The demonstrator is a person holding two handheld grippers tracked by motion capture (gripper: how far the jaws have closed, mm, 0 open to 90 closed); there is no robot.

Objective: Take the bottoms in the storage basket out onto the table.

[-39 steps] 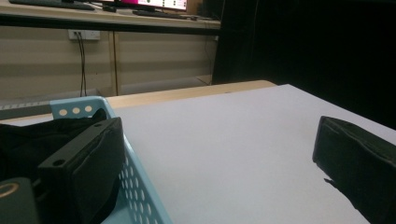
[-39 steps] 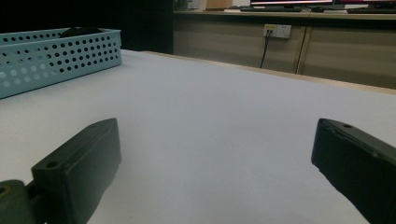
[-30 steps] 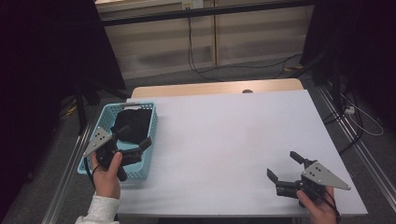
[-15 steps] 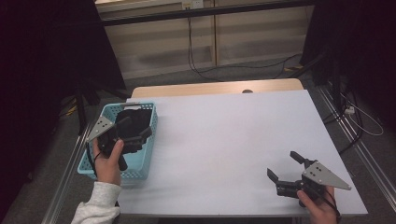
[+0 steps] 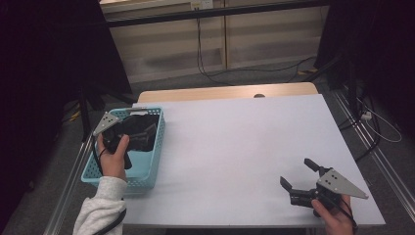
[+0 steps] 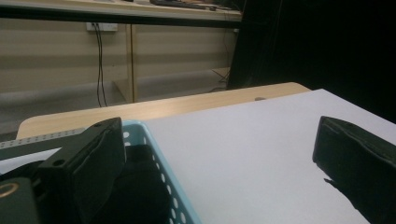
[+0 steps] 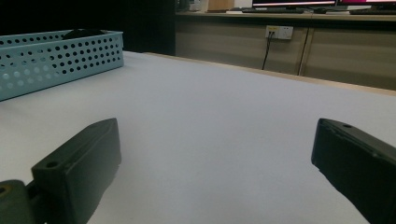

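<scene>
A light blue perforated basket (image 5: 147, 169) stands at the table's left edge with dark items (image 5: 142, 128) inside that I cannot make out. A hand holds my left gripper (image 5: 139, 136) over the middle of the basket, open and holding nothing. In the left gripper view this gripper (image 6: 219, 140) has one jaw above the basket rim (image 6: 154, 144) and the other above the white tabletop. My right gripper (image 5: 298, 175) rests low at the table's front right corner, open, pointing left across the bare surface. In the right gripper view, nothing lies inside that gripper (image 7: 217, 135).
The white table (image 5: 235, 142) has a wooden strip (image 5: 225, 92) along its far edge. The basket (image 7: 56, 56) lies far off to the left in the right gripper view. Cables (image 5: 210, 68) run over the floor behind the table, before a low wall.
My left gripper has moved from the basket's near end toward its middle, farther from the person. The right gripper has stayed where it was.
</scene>
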